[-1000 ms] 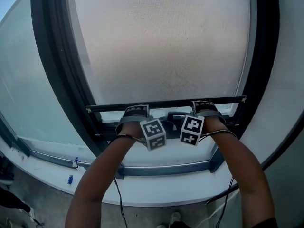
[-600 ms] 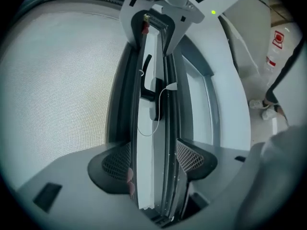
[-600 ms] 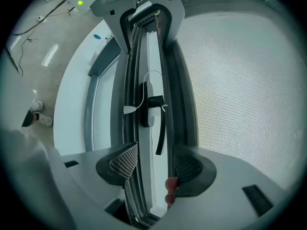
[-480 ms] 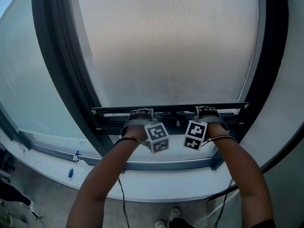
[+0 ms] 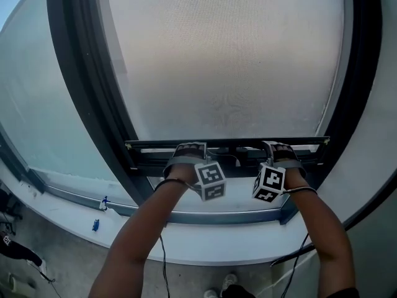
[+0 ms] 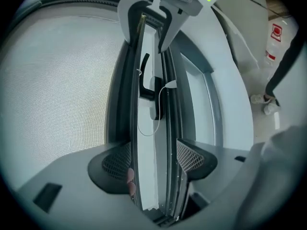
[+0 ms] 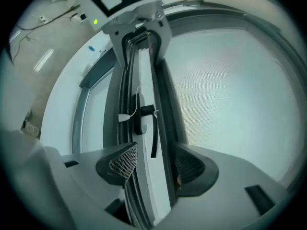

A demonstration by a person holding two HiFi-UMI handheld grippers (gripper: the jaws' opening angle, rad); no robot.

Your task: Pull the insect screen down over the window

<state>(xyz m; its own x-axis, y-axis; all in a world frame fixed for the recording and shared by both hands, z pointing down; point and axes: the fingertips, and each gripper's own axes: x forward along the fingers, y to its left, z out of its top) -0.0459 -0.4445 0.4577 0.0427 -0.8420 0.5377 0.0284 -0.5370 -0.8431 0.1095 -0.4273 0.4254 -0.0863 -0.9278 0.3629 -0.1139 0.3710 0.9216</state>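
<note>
The person stood close to the window (image 5: 68, 104), both arms stretched forward and down. The insect screen (image 5: 229, 61) hung over most of the pane as a pale grey mesh. Its dark bottom bar (image 5: 231, 145) lay level, low in the opening but short of the frame's bottom edge (image 5: 223, 217), so a strip of bare glass showed below it.

The left gripper (image 5: 189, 149) held the bar left of its middle and the right gripper (image 5: 277, 148) held it nearer the right end. In each gripper view the ribbed fingers (image 6: 116, 159) sat on either side of the bar and pinched it between them, with nothing else in the grip.

I took the two spaced holds as a way to keep the bar level, so it would slide evenly in the side tracks and not jam on one side. The window handle (image 6: 145, 78) sat on the frame between the two grippers, clear of both.

To my eye the job was nearly finished, with only that last strip above the white sill (image 5: 186, 244) left to cover.
</note>
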